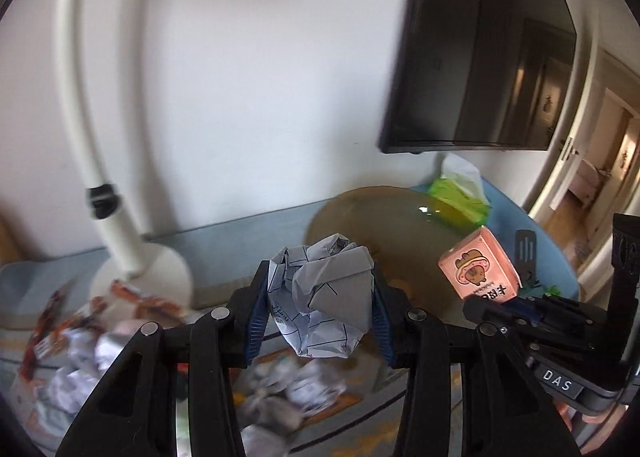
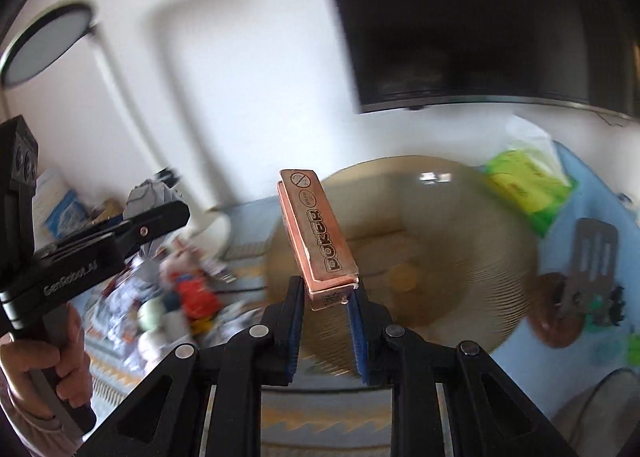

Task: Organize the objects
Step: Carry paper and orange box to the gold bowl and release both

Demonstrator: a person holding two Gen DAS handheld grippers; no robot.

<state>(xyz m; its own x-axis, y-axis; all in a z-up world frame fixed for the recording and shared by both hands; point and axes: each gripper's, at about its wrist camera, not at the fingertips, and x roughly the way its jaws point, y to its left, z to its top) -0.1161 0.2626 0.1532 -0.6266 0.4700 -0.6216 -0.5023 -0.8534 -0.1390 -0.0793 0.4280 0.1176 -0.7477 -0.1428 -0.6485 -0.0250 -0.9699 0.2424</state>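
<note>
The left tongs (image 1: 322, 299) pinch a crumpled paper ball (image 1: 320, 297) between their blue pads, held up in the air above the littered counter (image 1: 224, 245). To the right, the right tongs (image 2: 326, 311) clamp the lower end of a small pink carton (image 2: 316, 233), which stands tilted above a wide brownish bowl (image 2: 440, 241). Judging by the heading, both loads look bound for that bowl, so the carry would go best with steady wrists and a release low over the rim, one hand at a time so the tongs do not collide. Motion blur smears the wrappers and paper scraps at left. The bowl's contents are unclear, and the slotted spatula (image 2: 592, 257) at far right is only partly legible.
</note>
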